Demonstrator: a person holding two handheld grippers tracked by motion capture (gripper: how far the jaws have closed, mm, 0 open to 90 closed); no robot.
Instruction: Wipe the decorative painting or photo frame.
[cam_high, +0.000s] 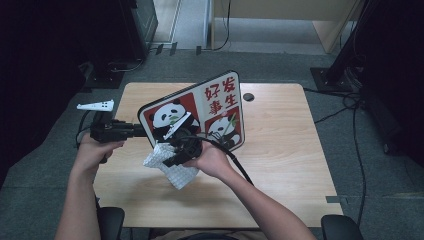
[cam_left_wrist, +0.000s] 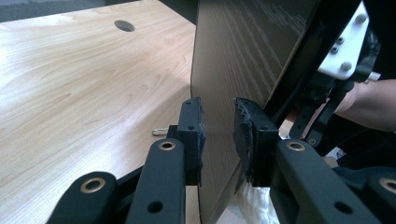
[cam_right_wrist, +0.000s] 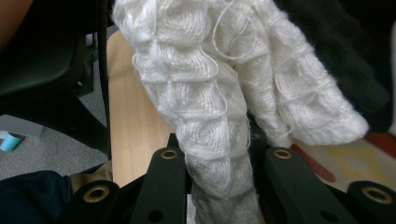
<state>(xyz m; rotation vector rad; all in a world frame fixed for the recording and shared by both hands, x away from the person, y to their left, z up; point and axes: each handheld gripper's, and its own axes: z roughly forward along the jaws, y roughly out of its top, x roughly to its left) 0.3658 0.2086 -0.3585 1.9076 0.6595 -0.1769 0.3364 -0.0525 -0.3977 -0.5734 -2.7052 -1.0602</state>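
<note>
**Meanwhile, a panda board held on edge and a cloth against its face**

Centre of the high view: the left gripper (cam_high: 131, 131) comes in from the left side of the frame, gripped by the person's left hand (cam_high: 95, 149), and pinches the left edge of the panda board (cam_high: 220, 100). The board stands tilted above the wooden table (cam_high: 285, 150), its printed face with pandas and red characters turned toward the camera. In the left gripper view the board's dark wood-grain back (cam_left_wrist: 247, 51) runs up from between the two black jaws, whose pads press on either side of its edge.

Just below the board's lower left corner in the high view, the right gripper (cam_high: 175, 150) sits in the person's right hand (cam_high: 210, 161), with its cable trailing toward the lower right. It holds the white waffle-weave cloth (cam_high: 172, 170), which hangs down toward the tabletop. In the right gripper view the cloth (cam_right_wrist: 210, 107) rises bunched from between the jaws, which are pressed together on it, and spreads into two lobes across the upper frame.

A round hole (cam_high: 248, 96) in the table shows right of the board.
</note>
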